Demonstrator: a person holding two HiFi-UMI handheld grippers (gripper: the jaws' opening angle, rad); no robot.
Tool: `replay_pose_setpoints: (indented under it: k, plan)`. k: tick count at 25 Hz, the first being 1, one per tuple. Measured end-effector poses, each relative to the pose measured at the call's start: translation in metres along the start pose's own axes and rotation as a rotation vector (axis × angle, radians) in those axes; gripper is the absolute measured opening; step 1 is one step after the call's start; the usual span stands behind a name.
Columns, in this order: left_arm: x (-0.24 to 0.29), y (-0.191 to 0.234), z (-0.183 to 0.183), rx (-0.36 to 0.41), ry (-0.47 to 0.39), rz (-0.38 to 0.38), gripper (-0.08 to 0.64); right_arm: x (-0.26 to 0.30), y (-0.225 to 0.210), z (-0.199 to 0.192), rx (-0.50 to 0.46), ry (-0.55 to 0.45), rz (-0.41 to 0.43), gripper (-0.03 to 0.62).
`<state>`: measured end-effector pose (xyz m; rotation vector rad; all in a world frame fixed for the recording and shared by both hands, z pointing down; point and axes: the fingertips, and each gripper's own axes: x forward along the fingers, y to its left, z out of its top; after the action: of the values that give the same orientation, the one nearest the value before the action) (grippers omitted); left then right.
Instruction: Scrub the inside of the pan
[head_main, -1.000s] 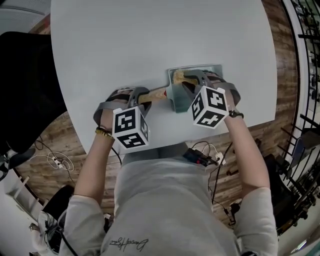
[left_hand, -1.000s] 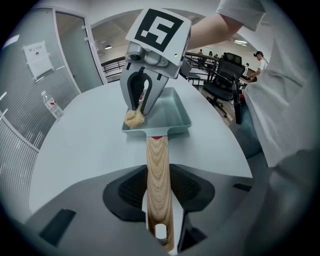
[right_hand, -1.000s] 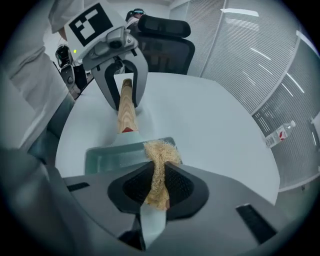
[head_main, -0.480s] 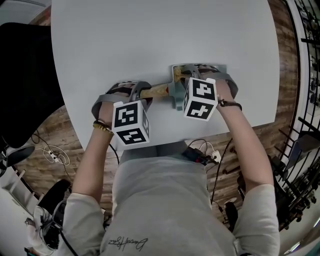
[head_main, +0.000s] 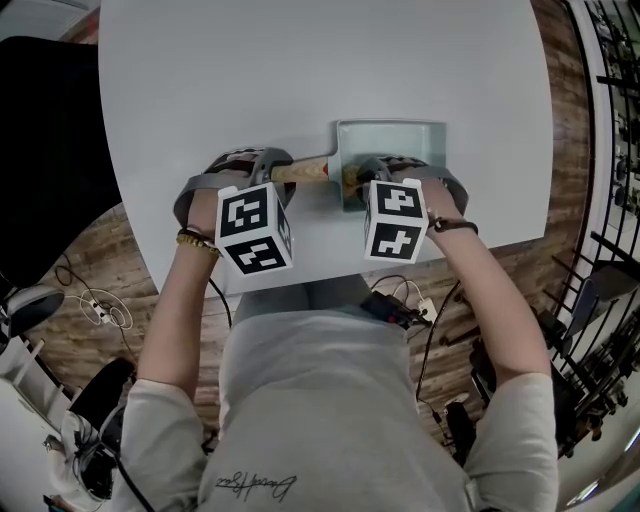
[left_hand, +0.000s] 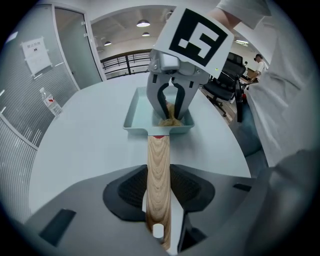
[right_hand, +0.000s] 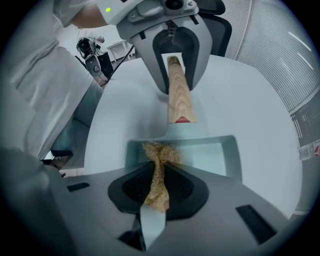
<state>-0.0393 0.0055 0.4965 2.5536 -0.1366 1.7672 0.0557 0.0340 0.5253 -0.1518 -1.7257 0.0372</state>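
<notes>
Pale blue-green enamel, the rectangular pan (head_main: 395, 128) sits on the round grey table (head_main: 300, 70), right of centre and close to the near edge. Its wooden handle (head_main: 306, 172) runs out to the left from the pan's left wall.

The left gripper (left_hand: 159, 200) is clamped on that handle. In the left gripper view the light-grained wood lies straight between the two dark ribbed pads, with its butt end between them. The left hand (head_main: 232, 172) sits just left of the pan. The gripper is tipped steeply down at the table, and its marker cube faces up toward the head camera. The bare forearm reaches in from the near left, and a beaded bracelet (head_main: 198, 240) circles the wrist.

The right gripper (right_hand: 157, 186) grasps a tan fibrous scrubber (right_hand: 159, 160). The bundle is pinched between the pads, and its frayed end fans out inside the pan at the handle end, against the left wall and toward the near side. This gripper also points almost straight down, standing over the pan's near-left corner. The right hand (head_main: 432, 185) lies over the pan's near rim, and its cube is turned up like the other. The right forearm comes in from the near right with a dark band (head_main: 456, 226) at the wrist.

The two forearms angle in toward each other from the person's shoulders. The two cubes are near each other, level, just short of the table's near edge.
</notes>
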Motion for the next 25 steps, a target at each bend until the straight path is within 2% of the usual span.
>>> replay_pose_setpoints:
  k: [3,7,14,20,25]
  plan:
    - [-0.003,0.004,-0.003,0.000,0.001,-0.001,0.146,0.000,0.010,0.003,-0.005,0.002,0.038,0.075]
    - [-0.001,0.009,-0.002,0.000,0.008,-0.002,0.146,0.001,0.013,0.002,0.001,0.003,0.048,0.072]
    - [0.001,0.004,0.000,0.087,0.008,-0.054,0.146,0.001,0.015,-0.001,0.013,0.001,0.038,0.077]
    - [-0.002,0.004,-0.001,0.108,0.012,-0.071,0.146,-0.004,-0.024,-0.004,0.044,-0.002,-0.057,0.077]
    - [-0.003,0.002,-0.001,0.113,0.012,-0.073,0.146,-0.007,-0.052,-0.008,0.054,-0.003,-0.091,0.078]
